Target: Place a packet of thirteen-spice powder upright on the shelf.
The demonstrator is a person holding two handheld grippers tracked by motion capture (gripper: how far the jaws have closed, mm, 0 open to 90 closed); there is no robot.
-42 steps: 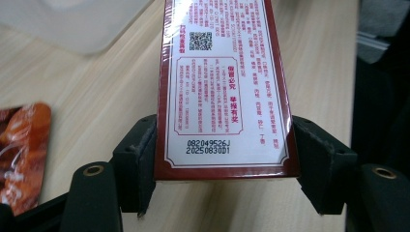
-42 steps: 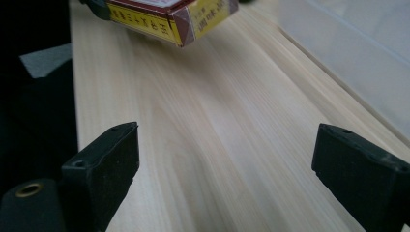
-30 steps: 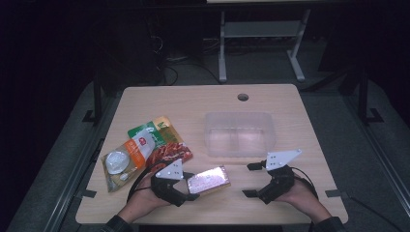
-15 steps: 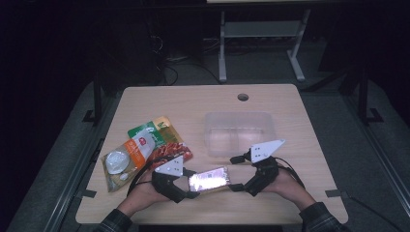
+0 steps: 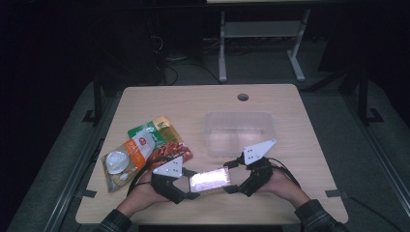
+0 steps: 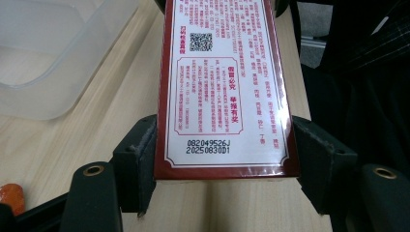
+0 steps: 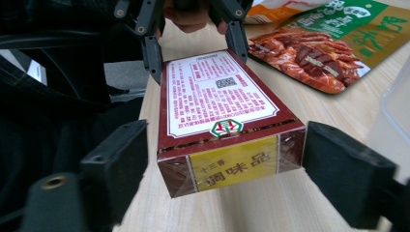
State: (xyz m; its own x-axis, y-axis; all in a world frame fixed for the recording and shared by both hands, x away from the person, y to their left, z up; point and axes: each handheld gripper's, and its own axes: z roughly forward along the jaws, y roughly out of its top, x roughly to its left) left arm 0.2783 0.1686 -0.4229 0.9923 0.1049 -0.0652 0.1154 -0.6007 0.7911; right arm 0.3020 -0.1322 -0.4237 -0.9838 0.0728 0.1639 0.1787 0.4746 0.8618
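Note:
A dark red box (image 5: 209,180) with a white printed label hangs just above the table's front edge. My left gripper (image 5: 192,186) is shut on its left end; in the left gripper view both pads press the sides of the box (image 6: 225,87). My right gripper (image 5: 231,178) straddles the other end, where a yellow label faces its camera. Its jaws have just been closing around the box (image 7: 217,111). A thin gap still shows beside the left pad (image 7: 121,159), so they do not grip. The left gripper (image 7: 193,43) holds the far end in that view.
A clear plastic container (image 5: 239,133) stands empty just behind the grippers. Snack pouches (image 5: 159,142) lie at the left, one with a round white item (image 5: 118,162). The tabletop (image 5: 193,104) has a cable hole (image 5: 243,97) near its far edge.
My right gripper has moved left from the table's right front to the box's right end, and its jaws now flank that end. The left gripper and the box have stayed in place.

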